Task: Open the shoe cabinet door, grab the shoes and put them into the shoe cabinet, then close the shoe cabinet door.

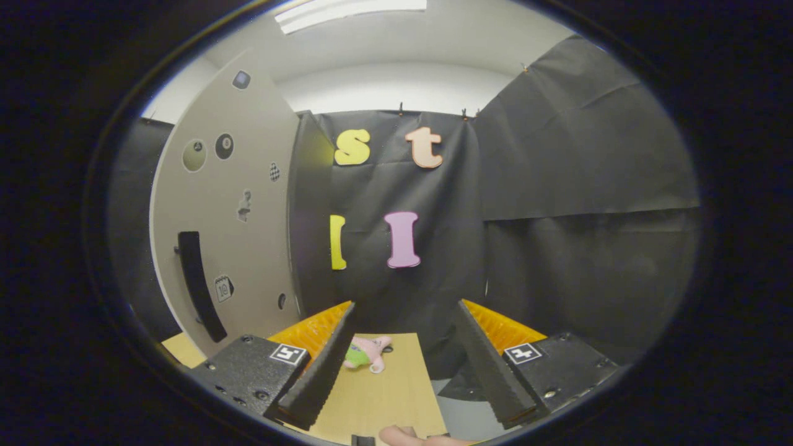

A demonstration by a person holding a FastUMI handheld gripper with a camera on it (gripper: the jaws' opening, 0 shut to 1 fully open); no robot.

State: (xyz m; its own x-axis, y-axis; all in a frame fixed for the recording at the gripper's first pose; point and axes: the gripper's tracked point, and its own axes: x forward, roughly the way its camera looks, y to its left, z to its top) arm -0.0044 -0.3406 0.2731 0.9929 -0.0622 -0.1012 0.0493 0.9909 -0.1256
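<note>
Gripper view: tool (403, 353) fingers spread wide apart, nothing between them, nothing clamped.

Landmark = shoe cabinet door (248, 210), the tall pale panel standing up and to the left of the fingers. It carries a dark vertical handle (198, 285) on its lower part, plus a scatter of small stickers (224, 146) above and beside the handle. Can't tell whether the door is swung open or flush with its cabinet; the panel stands edge-on against the black booth wall. Cabinet interior is hidden, so contents unknown.

Right of the door, low down, a light wooden desk (378, 396) runs from the fingers toward the wall. On it, just ahead of the left finger and a short way right of the door's bottom corner, lies a small plush toy (367, 353), pink with a green part. It lies near the left finger's inner edge; can't tell whether they touch.

Can't make out any shoes on the desk or near the door.

Farther right of the door, past the desk edge, a grey floor patch (461, 418) shows by the right finger.

At the near desk edge, below the fingers, part of a person's hand (409, 437) pokes in.

Above the door, a ceiling light strip (347, 11) on a white ceiling.
</note>
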